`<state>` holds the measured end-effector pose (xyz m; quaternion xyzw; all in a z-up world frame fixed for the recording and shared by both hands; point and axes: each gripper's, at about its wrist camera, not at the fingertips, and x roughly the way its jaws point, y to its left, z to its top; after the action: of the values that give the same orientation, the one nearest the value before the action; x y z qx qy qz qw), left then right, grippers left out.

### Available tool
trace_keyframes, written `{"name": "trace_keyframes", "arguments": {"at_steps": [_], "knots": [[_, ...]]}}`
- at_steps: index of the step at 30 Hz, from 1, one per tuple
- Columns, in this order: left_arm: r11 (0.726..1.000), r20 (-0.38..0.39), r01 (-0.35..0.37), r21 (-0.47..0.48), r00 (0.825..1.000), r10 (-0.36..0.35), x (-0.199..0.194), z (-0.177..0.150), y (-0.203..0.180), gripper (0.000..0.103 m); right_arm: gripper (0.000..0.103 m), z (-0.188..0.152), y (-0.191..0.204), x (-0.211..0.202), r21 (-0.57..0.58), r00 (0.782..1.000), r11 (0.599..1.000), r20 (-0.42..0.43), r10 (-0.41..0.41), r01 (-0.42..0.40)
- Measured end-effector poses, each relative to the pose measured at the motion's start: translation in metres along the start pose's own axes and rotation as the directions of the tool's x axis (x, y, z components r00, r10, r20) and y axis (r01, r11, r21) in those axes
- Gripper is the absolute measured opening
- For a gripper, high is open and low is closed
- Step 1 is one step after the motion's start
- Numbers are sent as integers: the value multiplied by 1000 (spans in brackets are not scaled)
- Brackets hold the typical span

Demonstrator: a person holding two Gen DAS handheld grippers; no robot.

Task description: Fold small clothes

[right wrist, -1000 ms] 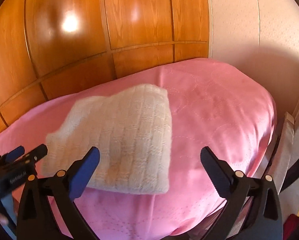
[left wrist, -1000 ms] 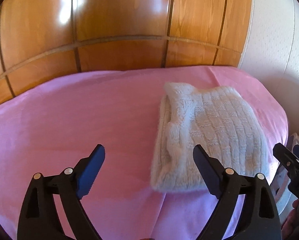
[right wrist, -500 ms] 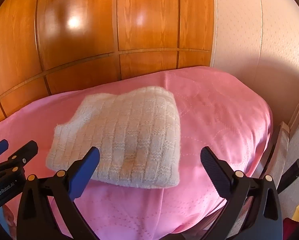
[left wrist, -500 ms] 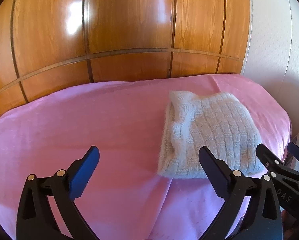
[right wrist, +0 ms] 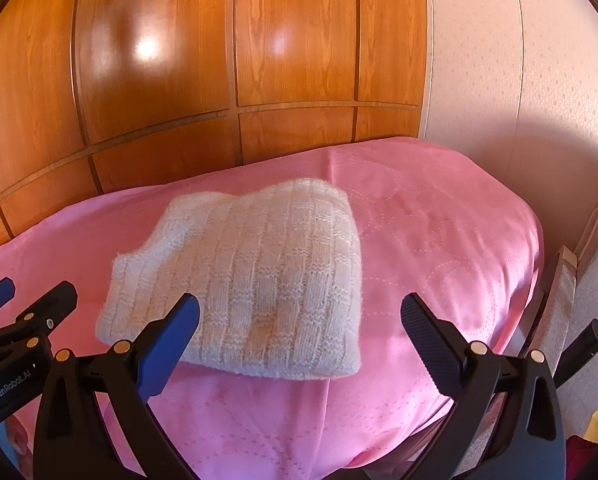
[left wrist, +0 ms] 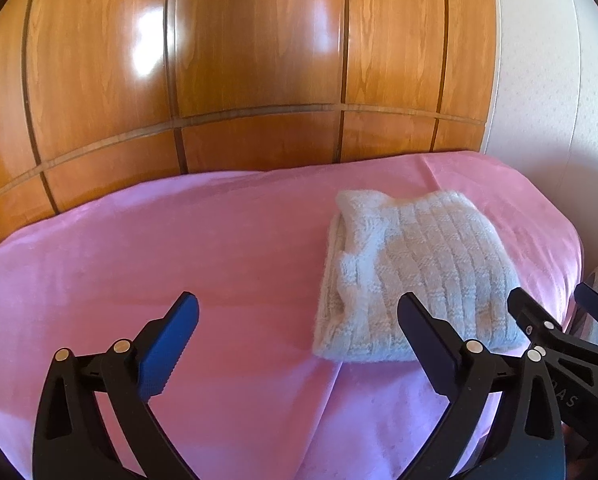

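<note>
One folded sweater (right wrist: 251, 280), two empty grippers (left wrist: 299, 324) (right wrist: 299, 324).

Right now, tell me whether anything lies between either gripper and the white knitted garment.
Nothing visible does. The folded white knitted garment lies alone on the pink bedspread, only bare spread before it. The left gripper and right gripper are both open and empty, apart from it.
</note>
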<state>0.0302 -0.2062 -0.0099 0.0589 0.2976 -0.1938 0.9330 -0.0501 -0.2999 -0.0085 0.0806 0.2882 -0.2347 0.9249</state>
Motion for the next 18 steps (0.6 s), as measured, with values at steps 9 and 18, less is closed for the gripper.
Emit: {"name": "trace_keyframes", "arguments": {"at_steps": [9,18], "knots": [[1000,-3,4,-6,1000,-4,0,1,-3,99,100,1,-2,3,3,1000,1000,-7,6,-6],[1000,-1,6,-6,1000,-6,-2,1,-5,98,100,1,-2,7,-3,1000,1000,-15,12,-13]]}}
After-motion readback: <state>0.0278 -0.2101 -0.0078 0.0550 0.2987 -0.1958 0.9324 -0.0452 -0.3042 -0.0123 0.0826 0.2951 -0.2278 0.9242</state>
